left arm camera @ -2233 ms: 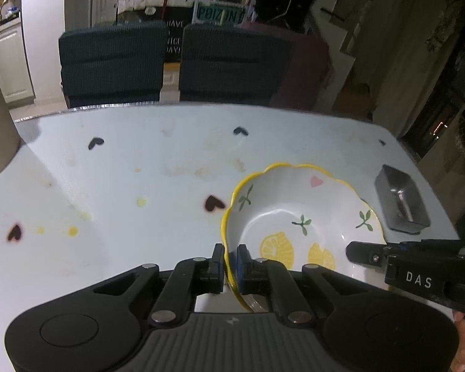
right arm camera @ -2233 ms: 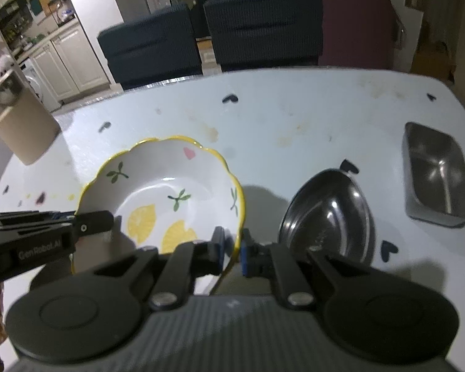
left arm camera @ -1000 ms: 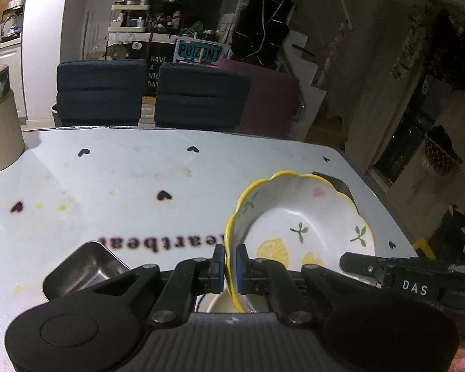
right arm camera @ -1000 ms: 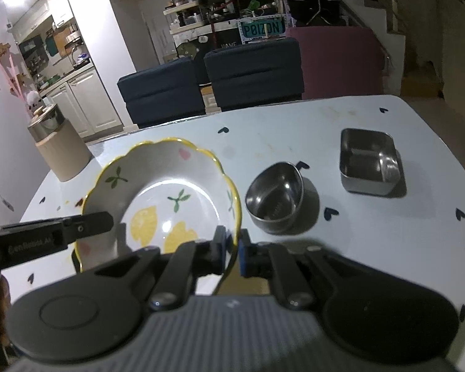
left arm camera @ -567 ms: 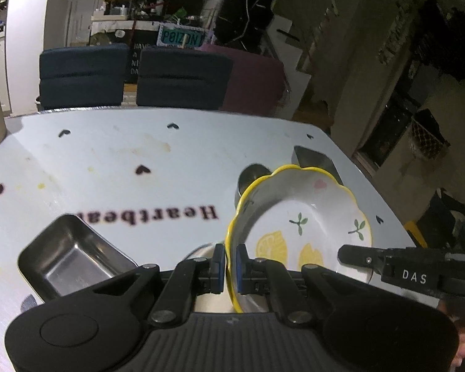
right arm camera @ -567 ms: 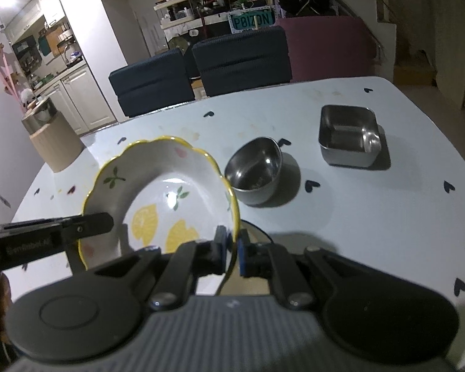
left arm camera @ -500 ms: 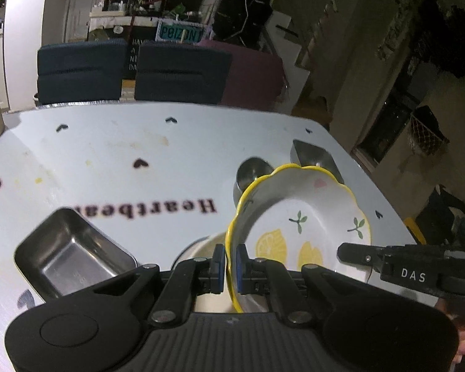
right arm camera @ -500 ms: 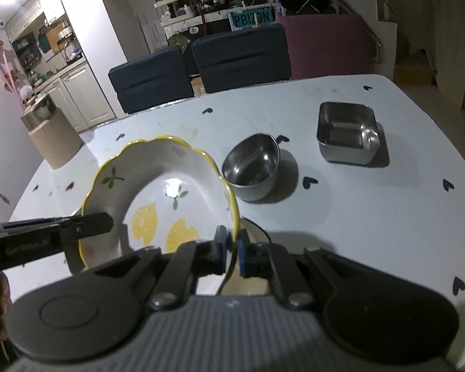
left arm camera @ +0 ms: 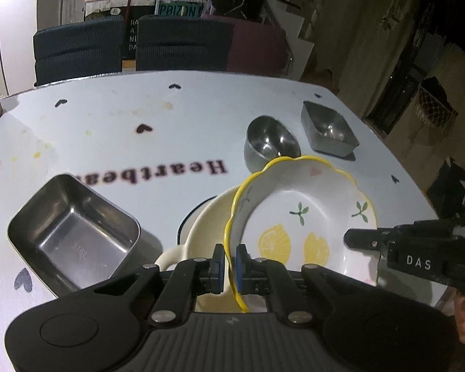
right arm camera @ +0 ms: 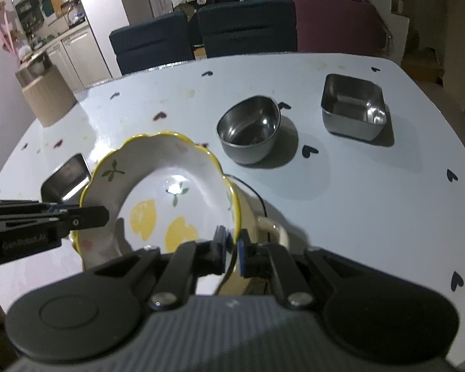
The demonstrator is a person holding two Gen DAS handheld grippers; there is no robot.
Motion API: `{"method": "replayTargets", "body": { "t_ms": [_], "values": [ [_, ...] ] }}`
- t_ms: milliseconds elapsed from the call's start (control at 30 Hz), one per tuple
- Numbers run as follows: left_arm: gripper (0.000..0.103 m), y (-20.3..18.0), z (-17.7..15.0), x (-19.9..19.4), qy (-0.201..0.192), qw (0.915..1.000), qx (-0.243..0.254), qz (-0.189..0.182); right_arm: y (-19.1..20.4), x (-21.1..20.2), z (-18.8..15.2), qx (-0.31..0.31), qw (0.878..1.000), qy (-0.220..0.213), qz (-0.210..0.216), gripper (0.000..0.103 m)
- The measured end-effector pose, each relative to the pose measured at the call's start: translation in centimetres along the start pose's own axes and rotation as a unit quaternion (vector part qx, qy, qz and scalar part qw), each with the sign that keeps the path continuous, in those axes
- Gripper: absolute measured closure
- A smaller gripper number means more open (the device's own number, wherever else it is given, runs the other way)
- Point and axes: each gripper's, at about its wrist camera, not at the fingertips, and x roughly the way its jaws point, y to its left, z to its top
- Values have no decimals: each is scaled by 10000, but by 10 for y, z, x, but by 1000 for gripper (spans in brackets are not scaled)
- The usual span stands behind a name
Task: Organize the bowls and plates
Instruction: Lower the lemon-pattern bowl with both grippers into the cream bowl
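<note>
A white bowl with a yellow scalloped rim and lemon pattern hangs tilted between both grippers. My left gripper is shut on its left rim. My right gripper is shut on the opposite rim of the lemon bowl. Each gripper also shows in the other's view, the right gripper at the right and the left gripper at the left. Right under the bowl sits a cream dish with a handle; whether the bowl touches the cream dish I cannot tell.
On the pale blue table stand a rectangular steel tray at the left, a round steel bowl and a square steel container farther back. A beige canister is at the far left; chairs line the far edge.
Both grippers have come down with the lemon bowl and tipped further downward. The cream dish and steel tray now show closer beneath. Both grips are unchanged.
</note>
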Motion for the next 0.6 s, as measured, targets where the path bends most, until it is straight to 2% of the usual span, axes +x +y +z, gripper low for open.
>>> {"method": "replayTargets", "body": {
  "t_ms": [600],
  "values": [
    [96,4,-7,8,78,9999,14,90,3,18,-2,-143,9996,183,-182,94]
  ]
}}
